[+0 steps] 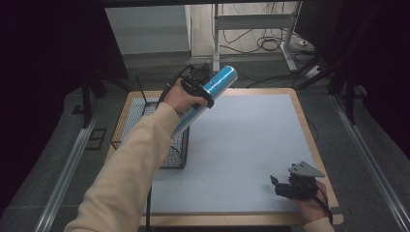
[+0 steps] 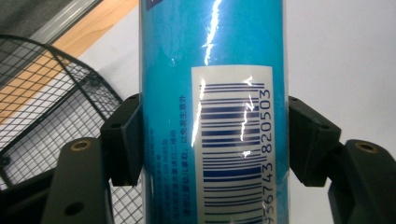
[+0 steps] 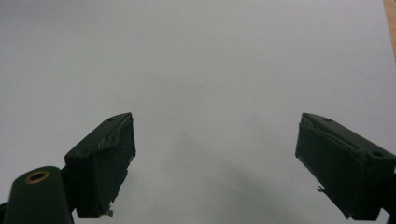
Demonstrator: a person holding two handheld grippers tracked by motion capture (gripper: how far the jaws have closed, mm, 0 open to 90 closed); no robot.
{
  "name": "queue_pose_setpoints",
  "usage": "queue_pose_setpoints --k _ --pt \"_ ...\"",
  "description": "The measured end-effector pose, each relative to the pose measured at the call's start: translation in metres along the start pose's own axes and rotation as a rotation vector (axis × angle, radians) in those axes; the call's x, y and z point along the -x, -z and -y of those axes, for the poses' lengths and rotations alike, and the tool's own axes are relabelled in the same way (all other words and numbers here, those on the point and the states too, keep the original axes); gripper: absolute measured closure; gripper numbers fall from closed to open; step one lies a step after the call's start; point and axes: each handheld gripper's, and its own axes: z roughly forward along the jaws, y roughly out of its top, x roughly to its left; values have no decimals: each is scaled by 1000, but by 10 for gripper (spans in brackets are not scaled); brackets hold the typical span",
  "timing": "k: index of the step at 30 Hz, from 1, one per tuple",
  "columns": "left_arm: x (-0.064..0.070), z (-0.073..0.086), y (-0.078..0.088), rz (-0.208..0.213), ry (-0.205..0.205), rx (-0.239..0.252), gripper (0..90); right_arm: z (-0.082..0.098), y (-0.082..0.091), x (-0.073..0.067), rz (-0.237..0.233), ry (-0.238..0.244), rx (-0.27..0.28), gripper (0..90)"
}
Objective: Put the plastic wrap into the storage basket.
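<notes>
A long blue tube (image 1: 212, 94) with a white barcode label (image 2: 232, 140) is held up in the air, tilted, above the table's far left part. My left gripper (image 1: 199, 92) is shut on the blue tube (image 2: 215, 70), one black pad on each side of it. Just below and left of it stands a black wire basket (image 1: 145, 130). My right gripper (image 1: 283, 186) rests near the table's front right corner, and its jaws (image 3: 215, 163) stand wide apart with nothing between them over the grey mat.
A grey mat (image 1: 241, 150) covers the wooden table (image 1: 309, 140). The wire basket (image 2: 51, 121) sits at the table's left edge. Beyond the table stand metal desk legs with cables (image 1: 261, 41) on the floor.
</notes>
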Motion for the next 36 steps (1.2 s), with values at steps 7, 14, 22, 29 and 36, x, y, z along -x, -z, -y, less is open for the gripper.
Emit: queue_pose_setpoints --k 7,14,22,29,36 --pt "-11 5 0 -14 16 0 316 0 0 0 0 0 -1 123" --pt "-21 11 -3 -23 34 1 316 0 0 0 2 -1 -1 124" --pt "-32 18 -6 -38 55 -5 316 0 -1 0 3 -4 -3 123" --pt "-40 24 -11 -47 77 -4 316 0 -1 0 5 -3 -4 124" --pt "-48 29 -14 -54 91 -7 316 0 -1 0 6 -4 -4 123"
